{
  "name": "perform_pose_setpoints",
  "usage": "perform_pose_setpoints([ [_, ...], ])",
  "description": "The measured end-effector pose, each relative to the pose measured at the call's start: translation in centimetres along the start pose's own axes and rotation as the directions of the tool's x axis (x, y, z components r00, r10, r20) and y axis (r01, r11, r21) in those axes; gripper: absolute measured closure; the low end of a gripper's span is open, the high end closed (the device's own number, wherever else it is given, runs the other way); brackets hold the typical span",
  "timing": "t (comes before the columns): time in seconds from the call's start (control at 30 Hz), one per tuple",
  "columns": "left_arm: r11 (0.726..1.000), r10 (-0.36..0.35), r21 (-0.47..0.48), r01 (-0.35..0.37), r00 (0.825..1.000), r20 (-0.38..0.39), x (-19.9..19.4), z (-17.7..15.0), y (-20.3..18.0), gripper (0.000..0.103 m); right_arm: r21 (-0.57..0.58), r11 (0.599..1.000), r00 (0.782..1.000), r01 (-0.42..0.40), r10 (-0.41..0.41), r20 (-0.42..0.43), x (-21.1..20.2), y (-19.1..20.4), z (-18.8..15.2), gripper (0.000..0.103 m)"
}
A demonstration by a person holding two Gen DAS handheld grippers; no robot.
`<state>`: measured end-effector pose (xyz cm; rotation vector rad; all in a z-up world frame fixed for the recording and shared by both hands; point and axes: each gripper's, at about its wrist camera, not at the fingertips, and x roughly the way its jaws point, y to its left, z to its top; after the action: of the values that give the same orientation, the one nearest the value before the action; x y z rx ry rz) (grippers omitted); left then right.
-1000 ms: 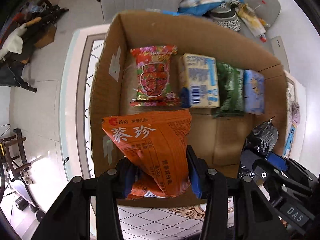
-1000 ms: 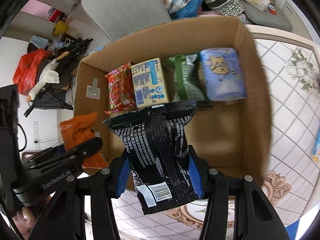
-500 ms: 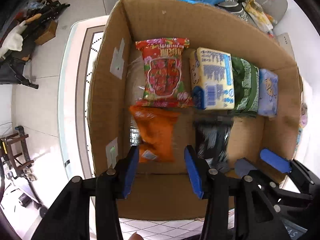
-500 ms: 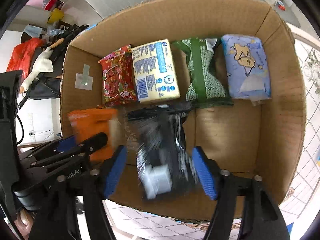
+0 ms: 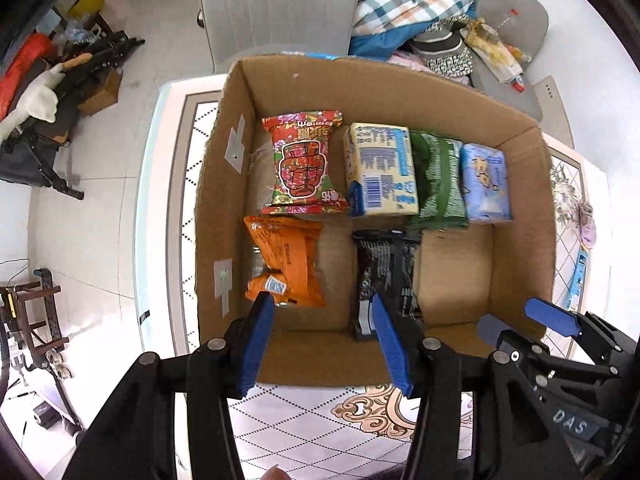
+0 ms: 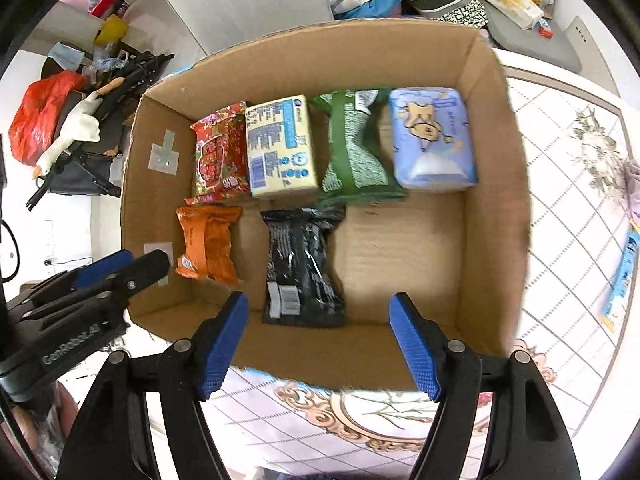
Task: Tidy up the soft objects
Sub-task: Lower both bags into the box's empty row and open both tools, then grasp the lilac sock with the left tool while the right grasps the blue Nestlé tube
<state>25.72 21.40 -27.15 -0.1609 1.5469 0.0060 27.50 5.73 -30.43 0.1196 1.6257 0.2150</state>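
Both grippers wide open above the box [image 5: 520, 240].
Left gripper [image 5: 320, 316] empty; right gripper [image 6: 320, 312] empty; orange pack [image 5: 288, 264] and black pack [image 6: 304, 268] lie inside.

Left tongs [image 5: 322, 312] cover the black packet's [image 5: 386, 268] bottom.

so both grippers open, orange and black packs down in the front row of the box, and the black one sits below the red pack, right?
Not quite. In the right wrist view the black pack lies below the yellow pack; the orange pack is the one below the red pack. Rest holds: left gripper and right gripper are open.
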Motion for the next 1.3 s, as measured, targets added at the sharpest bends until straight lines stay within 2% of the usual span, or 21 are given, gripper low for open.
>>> perform_pose_setpoints([
  [0.1, 1.000, 0.015, 0.005, -0.015, 0.999, 0.039, -1.5, -1.7, -0.9, 0.054, -0.020, 1.000, 0.999, 0.025, -0.024, 0.032, -1.5, -0.7, -1.5, 0.028],
  [0.17, 1.000, 0.021, 0.009, -0.021, 0.997, 0.069, -2.5, -2.8, -1.4, 0.043, -0.033, 0.999, 0.998, 0.040, -0.038, 0.056, -2.5, -1.0, -2.5, 0.026],
  [0.2, 0.999, 0.031, 0.008, -0.032, 0.995, 0.094, -3.2, -3.6, -1.7, 0.029, -0.040, 0.998, 0.996, 0.051, -0.048, 0.073, -3.1, -1.2, -3.1, 0.021],
  [0.23, 0.999, 0.034, 0.006, -0.035, 0.993, 0.113, -3.6, -4.0, -1.9, 0.021, -0.046, 0.997, 0.995, 0.060, -0.056, 0.088, -3.7, -1.4, -3.8, 0.019],
  [0.3, 0.998, 0.056, 0.000, -0.056, 0.987, 0.152, -4.7, -5.2, -2.4, 0.015, -0.057, 0.996, 0.992, 0.065, -0.058, 0.115, -4.7, -1.7, -4.9, 0.016],
  [0.33, 0.998, 0.059, -0.002, -0.060, 0.984, 0.168, -5.3, -5.6, -2.7, 0.007, -0.063, 0.995, 0.989, 0.077, -0.068, 0.130, -5.3, -1.8, -5.6, 0.015],
  [0.4, 0.997, 0.074, -0.009, -0.074, 0.979, 0.192, -6.1, -6.4, -3.1, 0.006, -0.076, 0.994, 0.986, 0.080, -0.068, 0.150, -6.3, -1.9, -6.6, 0.005],
  [0.47, 0.997, 0.073, -0.010, -0.072, 0.974, 0.214, -7.0, -7.1, -3.4, 0.005, -0.086, 0.992, 0.980, 0.097, -0.080, 0.183, -7.5, -2.1, -7.7, 0.000],
  [0.67, 0.995, 0.099, -0.020, -0.097, 0.961, 0.260, -8.6, -8.4, -4.5, 0.003, -0.094, 0.987, 0.962, 0.128, -0.101, 0.252, -10.0, -2.7, -9.8, 0.000],
  [0.9, 0.995, 0.102, -0.010, -0.104, 0.945, 0.310, -10.6, -8.9, -7.7, 0.003, -0.074, 0.995, 0.959, 0.065, -0.042, 0.282, -13.0, -4.9, -10.7, 0.000],
  [1.03, 0.987, 0.117, 0.067, -0.149, 0.929, 0.351, -11.1, -7.8, -12.8, 0.003, -0.014, 1.000, 0.961, 0.028, -0.023, 0.274, -14.1, -9.1, -10.5, 0.000],
  [1.1, 0.977, 0.119, 0.121, -0.173, 0.924, 0.363, -10.6, -7.0, -16.1, 0.003, 0.044, 0.998, 0.961, 0.037, -0.048, 0.273, -14.4, -12.3, -10.3, 0.000],
  [1.2, 0.960, 0.095, 0.218, -0.177, 0.936, 0.340, -8.5, -5.0, -22.3, 0.003, 0.177, 0.982, 0.960, 0.065, -0.110, 0.257, -14.2, -19.0, -9.9, 0.000],
  [1.3, 0.930, 0.108, 0.304, -0.209, 0.942, 0.317, -5.4, -3.0, -28.7, 0.003, 0.327, 0.939, 0.960, 0.107, -0.183, 0.211, -12.5, -27.3, -9.0, 0.000],
])
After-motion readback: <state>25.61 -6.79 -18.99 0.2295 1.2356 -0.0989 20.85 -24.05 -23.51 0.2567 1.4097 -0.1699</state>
